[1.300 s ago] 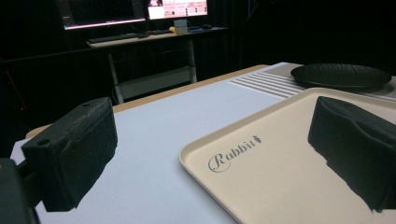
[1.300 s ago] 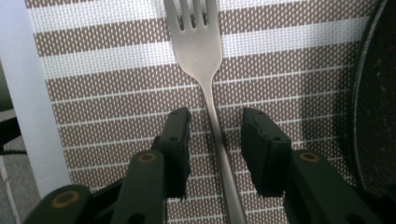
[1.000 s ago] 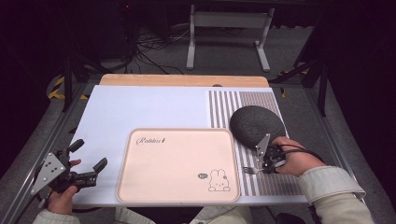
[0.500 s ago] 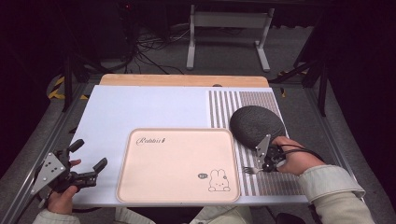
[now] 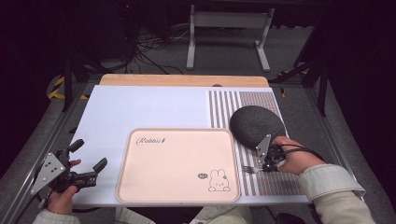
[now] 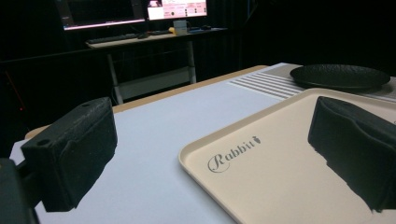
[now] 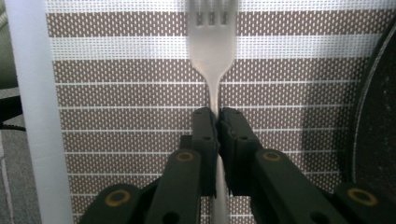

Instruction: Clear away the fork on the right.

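A silver fork (image 7: 212, 46) lies on the brown striped placemat (image 7: 116, 93), tines pointing away from my right gripper (image 7: 217, 114). The jaws have just been closing and now pinch the fork's thin handle. In the high view that gripper (image 5: 264, 167) sits at the front right, with the fork (image 5: 250, 169) pointing left toward the tray. My left gripper (image 5: 88, 155) rests at the front left corner, open with nothing between its pads. Its own view looks between the spread jaws of the left gripper (image 6: 212, 154) at the tray.
A cream tray (image 5: 177, 132) printed with a rabbit lies front and centre, its rim (image 6: 201, 148) close to the left jaws. A dark round plate (image 5: 257, 123) sits on the placemat (image 5: 224, 107) just behind the right hand. The white mat (image 5: 140, 107) lies bare behind the tray.
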`<control>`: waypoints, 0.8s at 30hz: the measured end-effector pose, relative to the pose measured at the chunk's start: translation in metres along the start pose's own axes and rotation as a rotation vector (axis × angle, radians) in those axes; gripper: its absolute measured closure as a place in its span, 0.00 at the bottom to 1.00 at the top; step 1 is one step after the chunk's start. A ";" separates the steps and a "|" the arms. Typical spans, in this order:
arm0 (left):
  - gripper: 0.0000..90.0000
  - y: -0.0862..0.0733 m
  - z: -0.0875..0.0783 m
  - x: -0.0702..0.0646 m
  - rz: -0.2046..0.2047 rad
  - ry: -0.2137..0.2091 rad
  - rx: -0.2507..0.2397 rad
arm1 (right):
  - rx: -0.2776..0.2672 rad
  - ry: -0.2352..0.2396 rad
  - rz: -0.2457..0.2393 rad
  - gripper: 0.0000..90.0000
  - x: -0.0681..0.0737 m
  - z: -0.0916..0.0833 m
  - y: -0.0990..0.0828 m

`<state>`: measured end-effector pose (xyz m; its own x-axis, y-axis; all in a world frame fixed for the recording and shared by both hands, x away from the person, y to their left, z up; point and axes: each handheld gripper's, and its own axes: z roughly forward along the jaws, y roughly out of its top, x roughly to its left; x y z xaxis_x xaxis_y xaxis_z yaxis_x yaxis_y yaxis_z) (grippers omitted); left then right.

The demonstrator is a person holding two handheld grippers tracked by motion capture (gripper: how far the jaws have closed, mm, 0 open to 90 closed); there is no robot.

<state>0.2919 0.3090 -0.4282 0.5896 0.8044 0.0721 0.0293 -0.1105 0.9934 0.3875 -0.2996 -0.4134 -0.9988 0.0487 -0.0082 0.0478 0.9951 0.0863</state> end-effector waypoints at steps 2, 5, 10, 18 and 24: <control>0.02 0.000 0.000 0.000 0.000 0.000 0.000 | -0.016 -0.007 0.001 0.95 0.000 0.001 -0.001; 0.02 0.000 0.000 0.000 0.000 0.001 0.002 | -0.021 -0.005 0.002 0.95 0.000 0.000 -0.002; 0.02 0.000 0.000 0.000 -0.001 0.001 0.001 | -0.018 -0.001 0.010 0.96 0.000 0.000 -0.002; 0.02 0.000 0.000 0.000 -0.001 0.001 0.003 | -0.022 -0.028 0.040 0.96 0.001 -0.011 -0.004; 0.02 0.000 0.000 0.000 -0.002 0.001 0.001 | -0.073 -0.067 0.109 0.96 0.002 -0.028 -0.005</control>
<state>0.2920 0.3091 -0.4284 0.5885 0.8054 0.0705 0.0308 -0.1095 0.9935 0.3851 -0.3069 -0.3859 -0.9845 0.1646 -0.0613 0.1528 0.9747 0.1629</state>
